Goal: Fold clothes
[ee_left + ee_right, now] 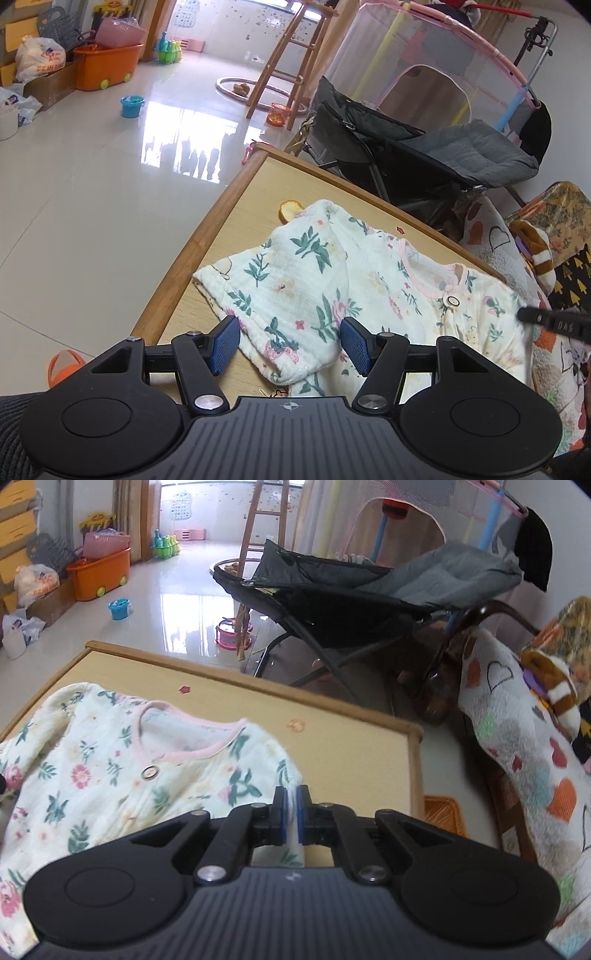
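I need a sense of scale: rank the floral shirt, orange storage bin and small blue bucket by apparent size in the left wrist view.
1. Floral white cotton shirt, though it is nearest the camera.
2. Orange plastic wheeled storage bin.
3. Small blue plastic bucket.

Daylight glares off a glossy white tile floor [92, 192] strewn with toys, beside a wooden stool [291, 55], grey stroller [369, 590], orange storage bin [107, 66] and mesh playpen [424, 48].

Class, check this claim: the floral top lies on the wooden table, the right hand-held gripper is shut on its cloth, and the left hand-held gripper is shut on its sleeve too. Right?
One part is wrong. The left hand-held gripper is open, its pads apart either side of the floral top's sleeve, as the left wrist view shows. The right hand-held gripper is indeed shut on the cloth, and the top lies on the wooden table.
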Action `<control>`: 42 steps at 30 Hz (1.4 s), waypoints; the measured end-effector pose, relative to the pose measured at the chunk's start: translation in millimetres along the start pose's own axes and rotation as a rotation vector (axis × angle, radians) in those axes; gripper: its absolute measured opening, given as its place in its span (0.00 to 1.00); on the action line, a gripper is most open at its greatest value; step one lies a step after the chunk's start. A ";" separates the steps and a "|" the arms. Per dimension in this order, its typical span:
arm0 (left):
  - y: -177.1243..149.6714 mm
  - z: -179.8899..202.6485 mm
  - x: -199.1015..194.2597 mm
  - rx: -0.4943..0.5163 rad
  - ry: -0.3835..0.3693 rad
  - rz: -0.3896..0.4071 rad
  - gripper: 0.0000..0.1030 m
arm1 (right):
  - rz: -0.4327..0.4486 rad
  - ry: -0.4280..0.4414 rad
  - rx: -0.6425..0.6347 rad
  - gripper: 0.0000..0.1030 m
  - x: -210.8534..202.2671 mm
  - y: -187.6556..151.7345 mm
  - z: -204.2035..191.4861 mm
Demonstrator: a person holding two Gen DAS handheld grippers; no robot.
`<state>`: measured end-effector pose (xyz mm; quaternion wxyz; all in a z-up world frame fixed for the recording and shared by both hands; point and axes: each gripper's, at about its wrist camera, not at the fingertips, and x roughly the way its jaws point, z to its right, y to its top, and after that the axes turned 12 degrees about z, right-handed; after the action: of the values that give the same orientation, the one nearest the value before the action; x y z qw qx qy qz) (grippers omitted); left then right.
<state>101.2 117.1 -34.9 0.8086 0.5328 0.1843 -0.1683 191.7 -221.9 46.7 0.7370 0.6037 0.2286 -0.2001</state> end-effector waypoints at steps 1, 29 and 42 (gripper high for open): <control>0.0 0.0 0.2 0.004 0.000 0.000 0.61 | 0.000 -0.002 -0.015 0.05 1.4 1.9 1.6; -5.5 8.3 -0.2 0.089 0.003 0.023 0.64 | -0.062 -0.037 -0.371 0.08 80.3 -7.4 -9.1; -1.4 2.8 -1.8 0.027 0.006 0.036 0.64 | -0.061 -0.024 -0.258 0.31 37.2 12.4 32.5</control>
<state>99.4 114.1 -34.2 0.8037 0.5474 0.1749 -0.1546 232.3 -252.2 40.4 0.8049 0.4942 0.2619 -0.1983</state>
